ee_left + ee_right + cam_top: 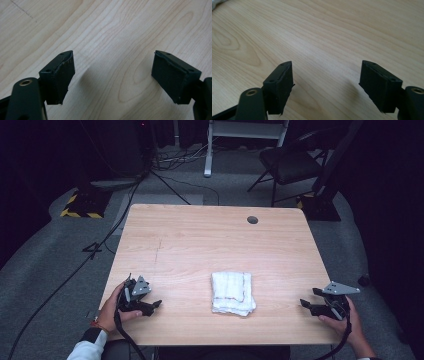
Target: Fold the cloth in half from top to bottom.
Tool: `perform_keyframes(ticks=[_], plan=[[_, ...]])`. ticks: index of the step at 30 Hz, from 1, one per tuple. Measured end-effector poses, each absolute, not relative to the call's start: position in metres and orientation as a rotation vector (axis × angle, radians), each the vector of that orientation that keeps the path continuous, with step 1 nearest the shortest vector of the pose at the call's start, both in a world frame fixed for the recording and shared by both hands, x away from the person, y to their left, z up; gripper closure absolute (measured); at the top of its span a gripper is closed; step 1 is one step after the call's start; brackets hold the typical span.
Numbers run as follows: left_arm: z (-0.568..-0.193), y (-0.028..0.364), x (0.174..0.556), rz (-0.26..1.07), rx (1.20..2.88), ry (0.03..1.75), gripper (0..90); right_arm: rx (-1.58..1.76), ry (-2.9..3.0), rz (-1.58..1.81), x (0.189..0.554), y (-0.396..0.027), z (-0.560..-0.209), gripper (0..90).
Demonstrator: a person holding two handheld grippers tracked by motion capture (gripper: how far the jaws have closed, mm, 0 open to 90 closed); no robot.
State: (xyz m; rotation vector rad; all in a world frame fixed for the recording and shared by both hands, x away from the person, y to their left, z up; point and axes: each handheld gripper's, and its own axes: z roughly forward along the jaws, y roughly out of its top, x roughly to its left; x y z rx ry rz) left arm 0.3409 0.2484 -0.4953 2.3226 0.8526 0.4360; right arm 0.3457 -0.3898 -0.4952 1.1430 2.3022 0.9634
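Lying folded between both empty, spread grippers, left gripper (156, 306) and right gripper (303, 303): white cloth (231, 292).

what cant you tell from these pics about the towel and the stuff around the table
- Folded white towel, high view: too small to count its layers or read the faint reddish stripe; its underside is hidden.
- Towel, right gripper view: just a corner, cut off by the top left edge.
- Chair, high view: partly lost in the dark background.

Bare table (200, 240) around, folded towel (231, 292) mid-front
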Motion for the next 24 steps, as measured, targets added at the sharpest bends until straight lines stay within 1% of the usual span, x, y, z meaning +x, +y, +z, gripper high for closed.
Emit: perform_keyframes(ticks=[6,15,24], plan=[[-0.502,0.263,0.339,0.348,2.242,0.914,18.4,1.191,2.275,0.981,0.340,-0.398,-0.500,26.7],[-0.504,0.265,0.334,0.370,2.208,0.962,17.9,1.222,2.243,1.002,0.338,-0.400,-0.503,24.7],[-0.504,0.264,0.334,0.377,2.208,0.969,17.3,1.224,2.242,1.001,0.338,-0.400,-0.503,24.7]])
